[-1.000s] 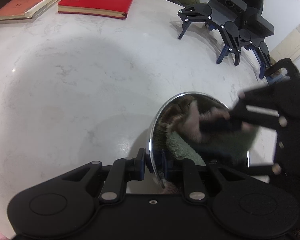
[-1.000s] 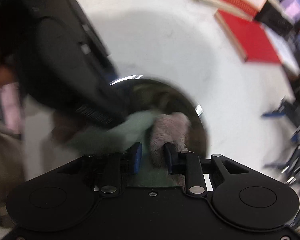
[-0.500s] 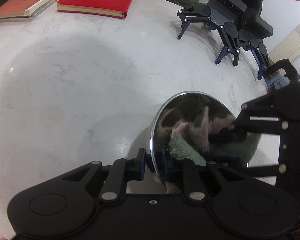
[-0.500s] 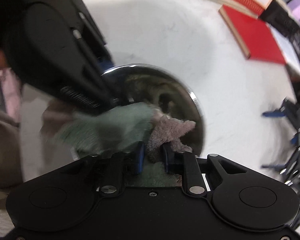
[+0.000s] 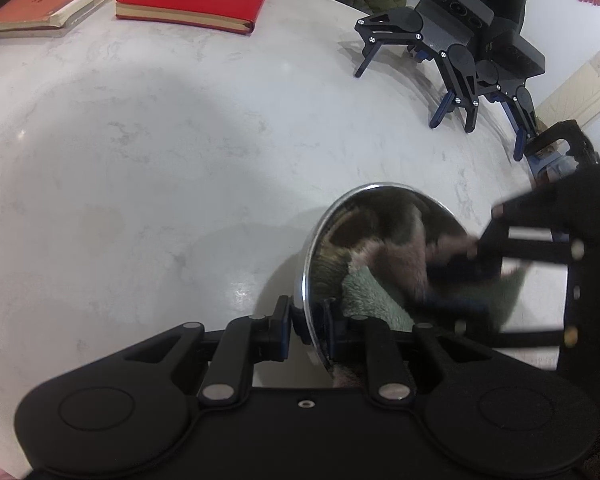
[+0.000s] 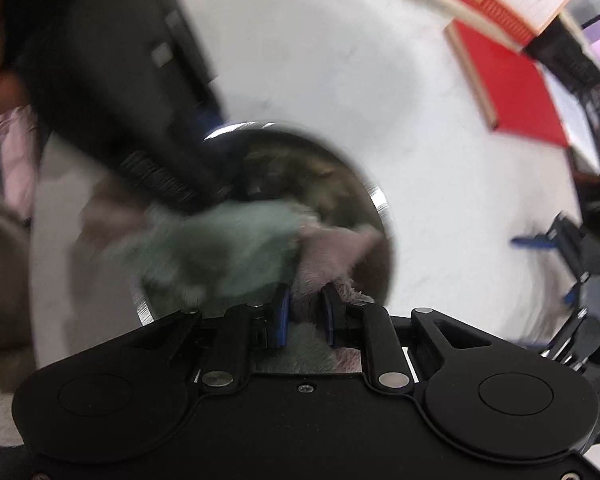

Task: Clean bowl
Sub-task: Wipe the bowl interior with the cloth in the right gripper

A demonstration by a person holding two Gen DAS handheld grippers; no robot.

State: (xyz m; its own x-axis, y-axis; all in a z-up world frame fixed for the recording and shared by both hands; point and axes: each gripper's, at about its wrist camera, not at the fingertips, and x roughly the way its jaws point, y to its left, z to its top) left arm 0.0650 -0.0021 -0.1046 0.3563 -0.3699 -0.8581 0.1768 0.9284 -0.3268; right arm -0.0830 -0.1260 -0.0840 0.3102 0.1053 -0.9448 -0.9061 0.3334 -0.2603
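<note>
Left wrist view: the left tool (image 5: 307, 326) is clamped on the near rim of the steel bowl (image 5: 342, 216), lower centre on the table (image 5: 140, 160), steadying it for wiping. The right tool (image 5: 466, 276) is blurred.

Right wrist view: the right tool (image 6: 303, 312), jaws closing, pinches the cloth (image 6: 236, 240) inside the bowl (image 6: 374, 196); the bowl's floor is hidden.

Soft even light; fisheye bending; right view motion-blurred
</note>
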